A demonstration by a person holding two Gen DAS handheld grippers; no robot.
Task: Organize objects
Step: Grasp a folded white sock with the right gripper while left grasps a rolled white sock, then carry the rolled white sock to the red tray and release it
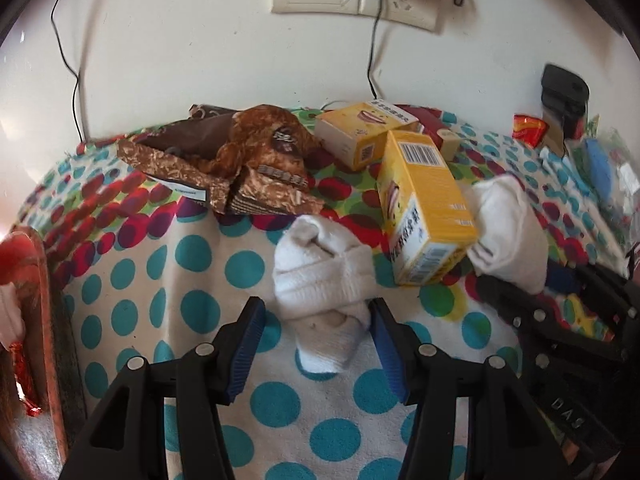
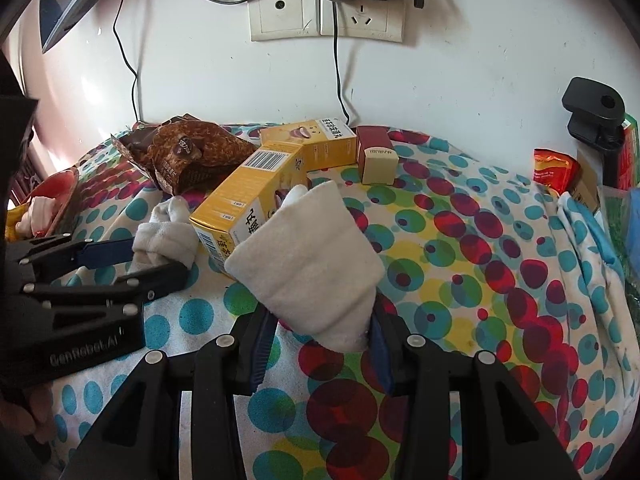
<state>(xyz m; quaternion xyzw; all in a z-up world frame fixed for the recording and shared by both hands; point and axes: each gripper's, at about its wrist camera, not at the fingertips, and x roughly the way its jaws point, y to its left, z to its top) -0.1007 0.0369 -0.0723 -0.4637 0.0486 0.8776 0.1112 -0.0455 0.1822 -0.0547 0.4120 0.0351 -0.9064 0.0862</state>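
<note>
left gripper (image 1: 318, 330) jaws spread around a rolled white sock (image 1: 320, 276) on the polka-dot cloth (image 1: 180, 300), only the right pad touching, right gripper (image 2: 320, 340) pinching second white sock (image 2: 308, 264), lifted beside the yellow box (image 2: 244, 200)

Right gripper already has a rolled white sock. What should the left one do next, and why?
Probably close the left gripper on the other rolled sock. That sock lies on the spotted cloth between its fingers, the right pad touching, the left apart. The right gripper holds its sock beside the yellow box.
</note>
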